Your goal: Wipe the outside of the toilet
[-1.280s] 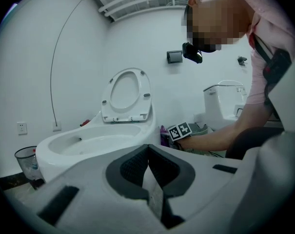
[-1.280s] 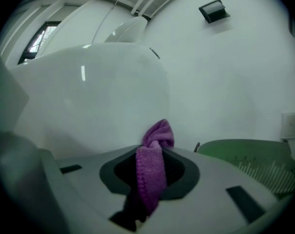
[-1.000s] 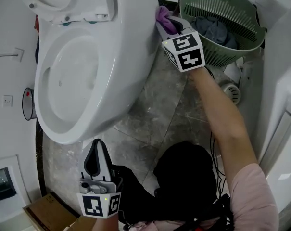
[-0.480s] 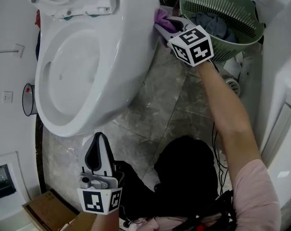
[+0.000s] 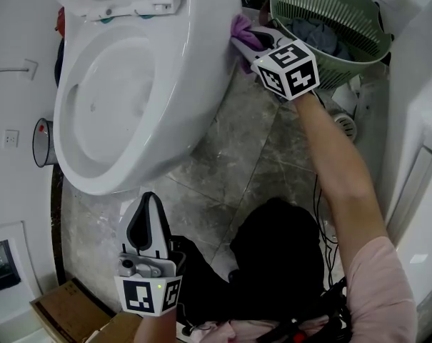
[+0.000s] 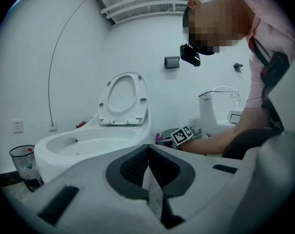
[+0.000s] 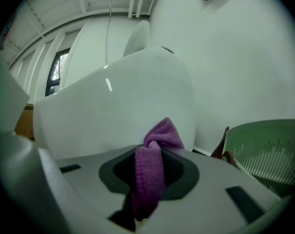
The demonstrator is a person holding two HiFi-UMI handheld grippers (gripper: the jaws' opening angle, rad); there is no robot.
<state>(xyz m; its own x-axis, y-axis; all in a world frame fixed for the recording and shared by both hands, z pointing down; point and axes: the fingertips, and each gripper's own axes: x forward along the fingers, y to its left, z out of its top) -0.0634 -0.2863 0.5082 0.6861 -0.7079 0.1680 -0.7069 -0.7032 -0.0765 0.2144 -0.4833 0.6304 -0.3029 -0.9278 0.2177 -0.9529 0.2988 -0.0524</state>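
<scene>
A white toilet point(image 5: 166, 70) fills the upper left of the head view, its seat lid raised point(image 6: 123, 97). My right gripper point(image 5: 245, 40) is shut on a purple cloth point(image 5: 240, 27), and the cloth is pressed against the toilet's right outer wall point(image 7: 123, 106). In the right gripper view the purple cloth point(image 7: 154, 167) bunches out between the jaws, right at the white wall. My left gripper point(image 5: 146, 216) hangs low near the floor in front of the bowl, shut and holding nothing; its jaws meet point(image 6: 148, 165).
A green slatted basket point(image 5: 330, 20) with dark cloths stands just right of the right gripper. A white appliance point(image 5: 415, 156) lines the right edge. A small bin point(image 5: 43, 148) sits at the left wall and a cardboard box point(image 5: 73, 309) lies bottom left. The floor is grey stone tile point(image 5: 237, 170).
My right gripper has carried the purple cloth a little up and back along the toilet's outer wall. The left gripper has hardly moved.
</scene>
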